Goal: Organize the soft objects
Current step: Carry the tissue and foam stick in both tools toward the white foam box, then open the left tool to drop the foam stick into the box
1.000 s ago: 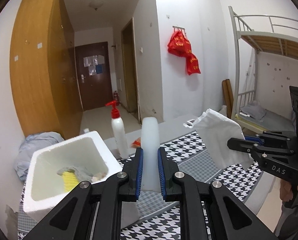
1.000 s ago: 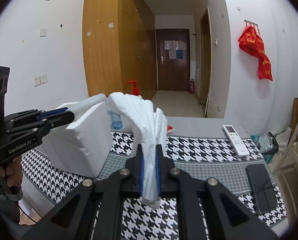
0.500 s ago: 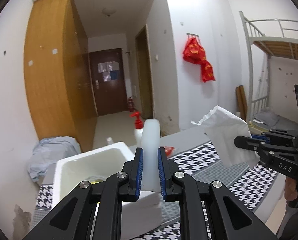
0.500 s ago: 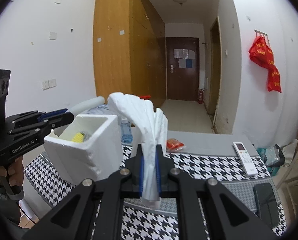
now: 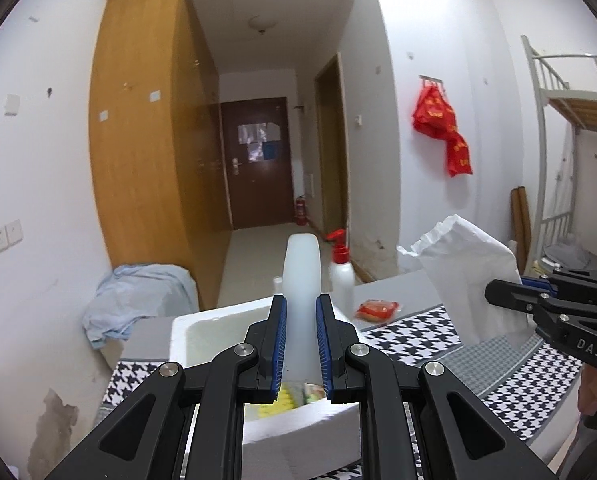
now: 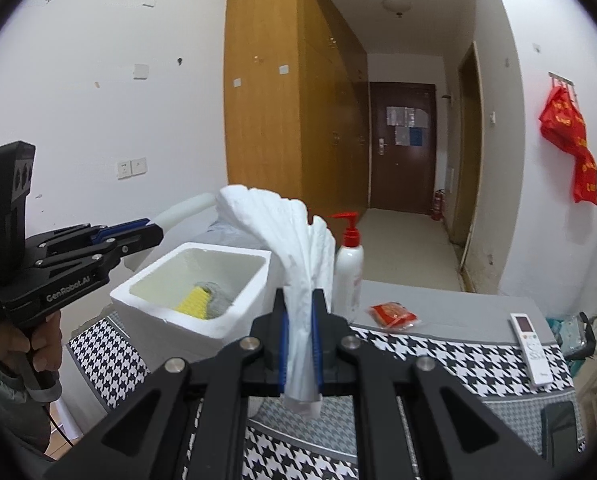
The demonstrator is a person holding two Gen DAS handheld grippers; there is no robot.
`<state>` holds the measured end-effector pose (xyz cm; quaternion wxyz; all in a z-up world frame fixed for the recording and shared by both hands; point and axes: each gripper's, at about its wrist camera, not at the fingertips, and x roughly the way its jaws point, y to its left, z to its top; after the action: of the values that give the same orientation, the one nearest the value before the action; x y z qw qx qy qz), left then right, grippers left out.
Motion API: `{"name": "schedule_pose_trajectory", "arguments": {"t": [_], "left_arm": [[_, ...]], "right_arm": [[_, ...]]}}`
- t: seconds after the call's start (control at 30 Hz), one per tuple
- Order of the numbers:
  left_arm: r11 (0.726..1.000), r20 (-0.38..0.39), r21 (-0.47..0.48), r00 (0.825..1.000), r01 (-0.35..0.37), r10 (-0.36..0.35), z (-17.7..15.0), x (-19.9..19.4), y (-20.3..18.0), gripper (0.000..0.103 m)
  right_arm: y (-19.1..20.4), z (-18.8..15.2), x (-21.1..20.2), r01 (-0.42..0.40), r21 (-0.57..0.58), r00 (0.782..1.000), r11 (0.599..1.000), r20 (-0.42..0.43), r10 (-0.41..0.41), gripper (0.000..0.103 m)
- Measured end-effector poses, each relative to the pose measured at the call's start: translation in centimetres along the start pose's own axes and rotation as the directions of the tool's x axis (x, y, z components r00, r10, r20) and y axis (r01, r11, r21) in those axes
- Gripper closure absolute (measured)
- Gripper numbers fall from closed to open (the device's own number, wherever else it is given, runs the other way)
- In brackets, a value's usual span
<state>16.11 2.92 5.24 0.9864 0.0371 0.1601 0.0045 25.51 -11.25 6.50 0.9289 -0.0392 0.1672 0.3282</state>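
My left gripper (image 5: 301, 320) is shut on a pale white foam piece (image 5: 301, 280) and holds it above the white foam box (image 5: 202, 332). The box (image 6: 170, 300) holds a yellow sponge (image 6: 196, 304) and a grey cloth. My right gripper (image 6: 298, 320) is shut on a crumpled white cloth (image 6: 294, 248), held above the table to the right of the box. The left gripper also shows in the right wrist view (image 6: 154, 230), and the right gripper with the cloth (image 5: 466, 272) in the left wrist view.
A houndstooth table cover (image 6: 438, 356) lies under everything. A white pump bottle with a red top (image 6: 348, 272), a red packet (image 6: 392, 314), a white remote (image 6: 530, 344) and a dark phone (image 6: 558, 428) lie on it. A light blue cloth pile (image 5: 138, 300) sits left of the table.
Both grippers have risen and tilted up, each still holding its object. The left gripper has moved from beside the foam box to over it, and the box now shows more of its inside.
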Motion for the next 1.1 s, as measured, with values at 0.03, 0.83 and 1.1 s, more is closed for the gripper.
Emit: {"name": "schedule_pose_trajectory", "arguments": {"t": [0.03, 0.83, 1.1], "left_arm": [[1.0, -0.001, -0.003, 1.0, -0.009, 0.009, 0.0, 0.1, 0.3, 0.087], [0.996, -0.147, -0.061, 0.988, -0.067, 0.057, -1.2, 4.3, 4.1, 0.074], [0.992, -0.121, -0.063, 0.987, -0.111, 0.103, -1.8, 3.8, 4.5, 0.01]], "right_arm": [[0.3, 0.2, 0.2, -0.009, -0.006, 1.0, 1.0, -0.003, 0.009, 0.09], [2.7, 1.0, 3.5, -0.054, -0.044, 0.998, 0.998, -0.041, 0.053, 0.09], [3.4, 1.4, 4.0, -0.053, -0.044, 0.998, 0.998, -0.047, 0.051, 0.09]]}}
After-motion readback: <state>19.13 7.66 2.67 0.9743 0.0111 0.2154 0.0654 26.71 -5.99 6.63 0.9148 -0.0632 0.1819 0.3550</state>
